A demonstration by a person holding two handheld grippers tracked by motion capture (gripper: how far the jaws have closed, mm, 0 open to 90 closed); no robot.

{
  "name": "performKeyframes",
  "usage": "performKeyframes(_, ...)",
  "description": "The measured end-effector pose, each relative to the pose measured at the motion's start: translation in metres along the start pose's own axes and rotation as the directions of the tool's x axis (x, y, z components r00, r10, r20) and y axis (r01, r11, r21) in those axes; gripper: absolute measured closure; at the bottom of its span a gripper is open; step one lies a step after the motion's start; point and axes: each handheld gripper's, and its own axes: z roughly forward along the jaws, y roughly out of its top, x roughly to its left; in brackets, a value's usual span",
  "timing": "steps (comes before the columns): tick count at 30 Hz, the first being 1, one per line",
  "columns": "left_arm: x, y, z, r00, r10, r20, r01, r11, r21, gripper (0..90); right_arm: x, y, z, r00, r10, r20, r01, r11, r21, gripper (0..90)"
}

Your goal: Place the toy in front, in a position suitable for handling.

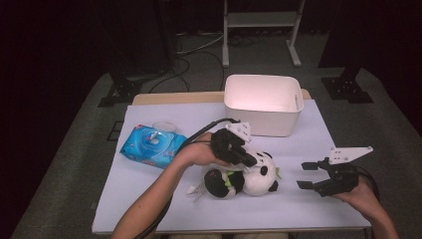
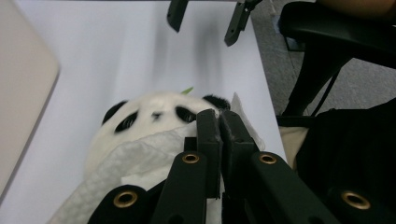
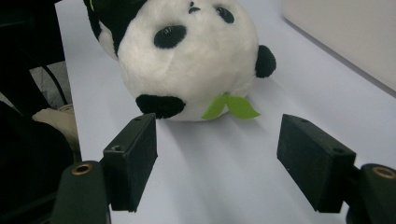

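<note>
Panda toy point(image 1: 254, 177) lies at the table's point(image 1: 149, 209) six o'clock, my left gripper point(image 1: 249, 158) pinched shut on a wet wipe point(image 2: 140, 154) over its head. Right gripper point(image 1: 307, 175) waits at three o'clock, jaws apart. Rubbing hard may roll the toy away unsteadied.

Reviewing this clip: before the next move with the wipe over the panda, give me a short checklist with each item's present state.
1. Left gripper shut on the white wipe: ok, jaws closed together with the wipe pinched.
2. Wipe over the panda plush: ok; contact with the head cannot tell.
3. Right gripper open and free: ok, nothing between its jaws.
4. Right gripper apart from the plush: ok, bare table lies between.
5. Plush steadied: not ok, it lies loose on its side.
6. Wipes pack and white bin out of the way: ok.
</note>
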Motion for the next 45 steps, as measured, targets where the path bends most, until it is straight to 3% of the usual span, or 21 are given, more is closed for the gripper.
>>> performKeyframes(7,-0.001,0.023,0.022,0.998,0.035,0.053,-0.035,0.9993,0.013,88.0,-0.002,-0.003,-0.006,0.9999,0.011,0.006,-0.011,1.0,-0.016,27.6)
performKeyframes(10,0.0,0.026,0.033,0.9989,0.023,0.041,-0.025,0.9988,0.042,75.7,-0.001,-0.003,-0.007,1.0,0.004,0.001,-0.004,1.0,-0.015,27.5)
performKeyframes(13,0.001,0.024,0.034,0.9992,0.012,0.039,-0.013,0.9991,0.041,71.4,0.0,-0.002,-0.006,1.0,-0.005,0.0,0.005,1.0,-0.01,27.5)
performKeyframes(19,0.0,0.018,0.018,0.9999,-0.007,0.014,0.007,0.9999,0.012,66.0,0.005,0.005,0.002,0.9993,-0.032,-0.017,0.032,0.999,0.013,27.6)
performKeyframes(22,-0.001,0.014,0.008,0.9999,-0.012,0.003,0.012,0.9999,-0.003,63.6,0.01,0.017,0.009,0.9969,-0.069,-0.036,0.071,0.997,0.035,27.5)
performKeyframes(27,-0.003,0.006,-0.007,0.9994,-0.025,-0.025,0.024,0.9996,-0.017,63.2,0.014,0.032,0.016,0.9934,-0.105,-0.046,0.106,0.994,0.027,27.7)
performKeyframes(35,-0.003,-0.018,-0.025,0.9959,-0.067,-0.06,0.066,0.9976,-0.022,63.2,0.026,0.066,0.036,0.9781,-0.198,-0.064,0.2,0.979,0.025,32.1)
performKeyframes(38,-0.004,-0.026,-0.031,0.9946,-0.075,-0.071,0.074,0.997,-0.024,63.2,0.031,0.077,0.043,0.9701,-0.234,-0.064,0.236,0.971,0.03,34.5)
performKeyframes(42,-0.004,-0.039,-0.04,0.9909,-0.097,-0.093,0.095,0.995,-0.031,63.1,0.038,0.095,0.054,0.9507,-0.301,-0.074,0.305,0.951,0.042,39.9)
performKeyframes(45,-0.005,-0.045,-0.044,0.9896,-0.102,-0.102,0.099,0.9947,-0.027,62.7,0.04,0.101,0.059,0.9462,-0.314,-0.08,0.318,0.947,0.047,42.3)
